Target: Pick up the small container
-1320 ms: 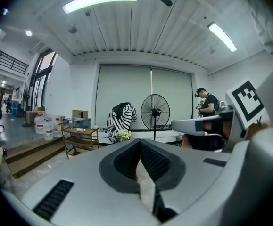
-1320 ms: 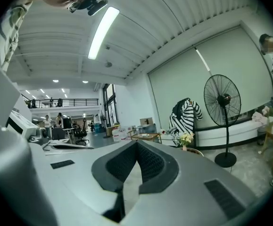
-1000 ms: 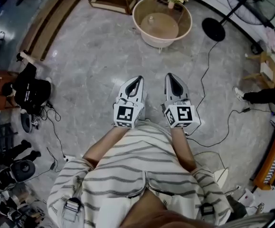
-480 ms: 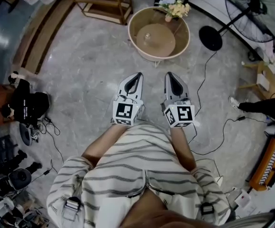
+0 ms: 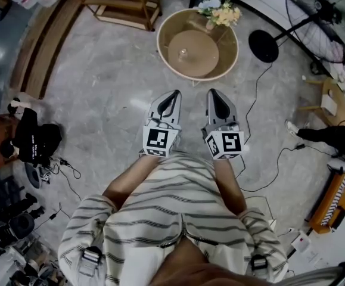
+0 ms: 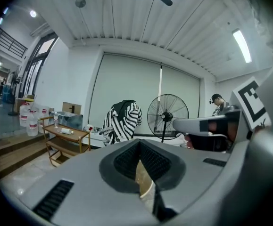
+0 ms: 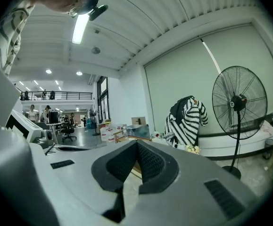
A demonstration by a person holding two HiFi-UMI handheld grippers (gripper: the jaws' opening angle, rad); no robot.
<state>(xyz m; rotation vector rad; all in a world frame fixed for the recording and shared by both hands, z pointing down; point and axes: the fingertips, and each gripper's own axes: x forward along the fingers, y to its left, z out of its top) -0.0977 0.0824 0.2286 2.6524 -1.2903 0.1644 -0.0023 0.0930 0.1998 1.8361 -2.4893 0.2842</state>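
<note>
Left gripper (image 5: pixel 174 93) and right gripper (image 5: pixel 211 93) both closed, empty; round table (image 5: pixel 160 49) ahead; fan base (image 5: pixel 263 45), cable (image 5: pixel 256 97) to its right

hand-held gripper (image 5: pixel 173 95) (image 5: pixel 213 94): 2 | small container (image 5: pixel 184 53): 1 | round table (image 5: pixel 161 41): 1 | fan (image 5: pixel 326 18): 1 | wooden shelf (image 5: pixel 122 5): 1

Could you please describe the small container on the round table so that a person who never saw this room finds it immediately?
Find the round beige table with a raised rim on the grey floor, beside the fan's black base. The small container stands on its brown top, left of centre. It is tiny and looks clear, unlike the yellow-and-white flowers at the far rim.
</note>
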